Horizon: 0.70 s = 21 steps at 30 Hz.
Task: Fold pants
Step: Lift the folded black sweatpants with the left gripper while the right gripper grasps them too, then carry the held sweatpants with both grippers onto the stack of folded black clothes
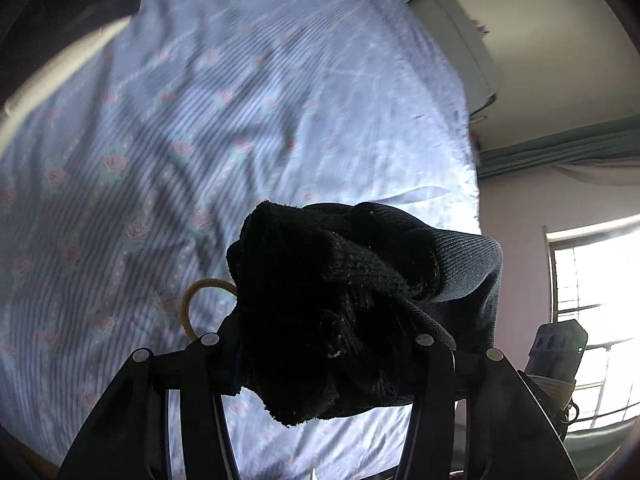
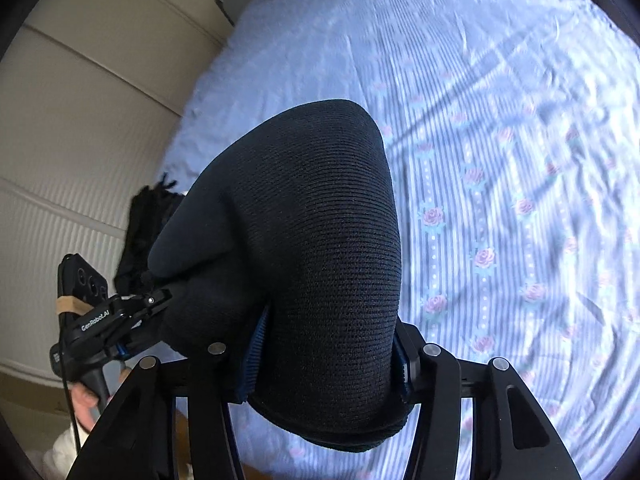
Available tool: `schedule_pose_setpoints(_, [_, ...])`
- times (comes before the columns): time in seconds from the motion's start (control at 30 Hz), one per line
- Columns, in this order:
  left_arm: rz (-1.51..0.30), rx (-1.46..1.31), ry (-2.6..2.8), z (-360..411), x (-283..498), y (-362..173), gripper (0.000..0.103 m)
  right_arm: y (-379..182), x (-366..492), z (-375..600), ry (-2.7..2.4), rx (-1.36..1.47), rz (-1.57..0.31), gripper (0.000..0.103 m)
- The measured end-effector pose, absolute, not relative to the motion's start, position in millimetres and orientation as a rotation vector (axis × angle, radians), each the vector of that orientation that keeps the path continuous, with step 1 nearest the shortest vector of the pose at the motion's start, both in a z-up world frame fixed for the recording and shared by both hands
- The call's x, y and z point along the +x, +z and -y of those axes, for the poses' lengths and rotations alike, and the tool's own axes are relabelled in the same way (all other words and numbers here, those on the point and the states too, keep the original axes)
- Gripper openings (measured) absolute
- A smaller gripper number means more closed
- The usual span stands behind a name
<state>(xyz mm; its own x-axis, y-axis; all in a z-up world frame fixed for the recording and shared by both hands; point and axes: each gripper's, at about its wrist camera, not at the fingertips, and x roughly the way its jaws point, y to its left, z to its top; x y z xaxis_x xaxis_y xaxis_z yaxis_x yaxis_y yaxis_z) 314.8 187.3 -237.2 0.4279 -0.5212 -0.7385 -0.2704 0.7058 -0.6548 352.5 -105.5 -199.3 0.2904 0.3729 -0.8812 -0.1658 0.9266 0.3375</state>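
Black knit pants (image 2: 320,248) lifted clear of the bed, one bunch in each gripper.

Pants: dark ribbed fabric, bundled thick; in the right wrist view a rounded fold bulges up out of the right gripper (image 2: 326,360), jaws closed on it from both sides, blue pads pressing the cloth. In the left wrist view a frayed wad of the pants (image 1: 332,312) sits clamped in the left gripper (image 1: 320,356); fingertips hidden under the fabric, so contact there is judged, not plainly seen. Two-point hold probably meant to let the garment hang and spread before laying it flat. Below and ahead of both grippers: blue striped bedsheet (image 1: 240,120) with roses, creased. Left of the right gripper: a phone (image 2: 80,280) strapped to the left tool; beyond, pale wall panels (image 2: 80,120).
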Motion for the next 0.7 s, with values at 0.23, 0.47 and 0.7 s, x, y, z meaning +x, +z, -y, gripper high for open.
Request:
schedule_pose_setpoints(0.23, [-0.997,-0.744,-0.192,-178,275,-155,0.050,-128,314,100,0.448,0.179,-1.096,0.053])
schedule_pose_setpoints(0.47, [-0.851,-0.700,-0.145,-177,221,-89,0.050,-77,277,93,0.540,0.172,-1.002,0.053])
schedule_pose_setpoints(0.7, [-0.766,-0.678,-0.124,-204,173,-51,0.050,-50,239,64,0.596,0.165,-0.935,0.053])
